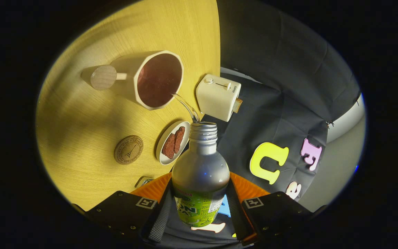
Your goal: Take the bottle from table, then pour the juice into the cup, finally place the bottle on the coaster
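Table (81,114) tilted in view | cup (150,79) on it, beyond fingers | bottle (200,169) clamped between gripper (199,211) fingers, thin stream arcing to cup rim | coaster (128,149) beside plate (173,142) | risk: stream seemingly skims rim; more tilt spills onto table
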Demonstrator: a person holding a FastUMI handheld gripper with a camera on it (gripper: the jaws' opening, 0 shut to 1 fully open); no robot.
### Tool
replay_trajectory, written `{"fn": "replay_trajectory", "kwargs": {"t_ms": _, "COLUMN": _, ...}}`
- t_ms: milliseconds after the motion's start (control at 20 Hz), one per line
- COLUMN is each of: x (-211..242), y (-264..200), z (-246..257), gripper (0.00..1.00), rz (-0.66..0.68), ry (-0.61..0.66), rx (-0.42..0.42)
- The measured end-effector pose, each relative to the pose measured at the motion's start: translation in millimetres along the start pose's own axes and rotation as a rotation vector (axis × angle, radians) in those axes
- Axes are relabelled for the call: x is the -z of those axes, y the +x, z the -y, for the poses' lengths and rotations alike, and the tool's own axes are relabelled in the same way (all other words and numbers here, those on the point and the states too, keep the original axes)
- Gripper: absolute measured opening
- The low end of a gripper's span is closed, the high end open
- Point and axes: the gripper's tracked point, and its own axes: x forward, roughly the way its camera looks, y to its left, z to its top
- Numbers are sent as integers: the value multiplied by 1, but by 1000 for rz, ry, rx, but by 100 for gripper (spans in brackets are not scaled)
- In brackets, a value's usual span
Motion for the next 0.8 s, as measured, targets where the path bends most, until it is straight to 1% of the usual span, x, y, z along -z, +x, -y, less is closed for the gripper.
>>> {"fn": "replay_trajectory", "kwargs": {"t_ms": 800, "x": -9, "y": 2, "z": 0, "gripper": 76, "rz": 11, "ry": -123, "rx": -18}}
